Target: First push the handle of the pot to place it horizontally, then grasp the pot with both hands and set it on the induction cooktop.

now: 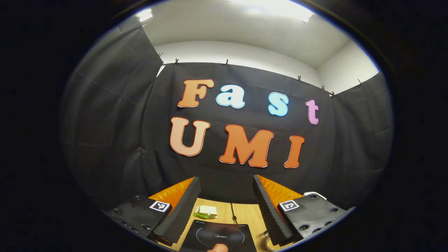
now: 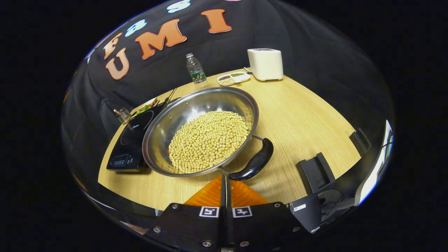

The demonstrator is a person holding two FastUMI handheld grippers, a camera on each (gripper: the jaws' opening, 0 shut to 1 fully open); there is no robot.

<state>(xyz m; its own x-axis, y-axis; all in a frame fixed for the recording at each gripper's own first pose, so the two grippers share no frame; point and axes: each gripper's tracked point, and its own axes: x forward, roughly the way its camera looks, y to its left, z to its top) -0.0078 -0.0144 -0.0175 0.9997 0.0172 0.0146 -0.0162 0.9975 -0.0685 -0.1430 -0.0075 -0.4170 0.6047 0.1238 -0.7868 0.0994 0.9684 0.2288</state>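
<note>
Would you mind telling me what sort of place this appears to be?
Probably a mock kitchen in a cloth-walled booth: an induction cooktop, a pot of beans and a toaster share a wooden table.

Pot (image 2: 201,131) w/ beans beside cooktop (image 2: 131,141)

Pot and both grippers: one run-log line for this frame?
pot: on table beside cooktop, full of beans | handle: untouched | right gripper: shut, empty, near handle | left gripper: open, raised above cooktop

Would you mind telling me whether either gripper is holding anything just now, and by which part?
Nothing is held. The right gripper is shut on nothing, short of the pot and its handle. The left gripper is open over the cooktop.
</note>
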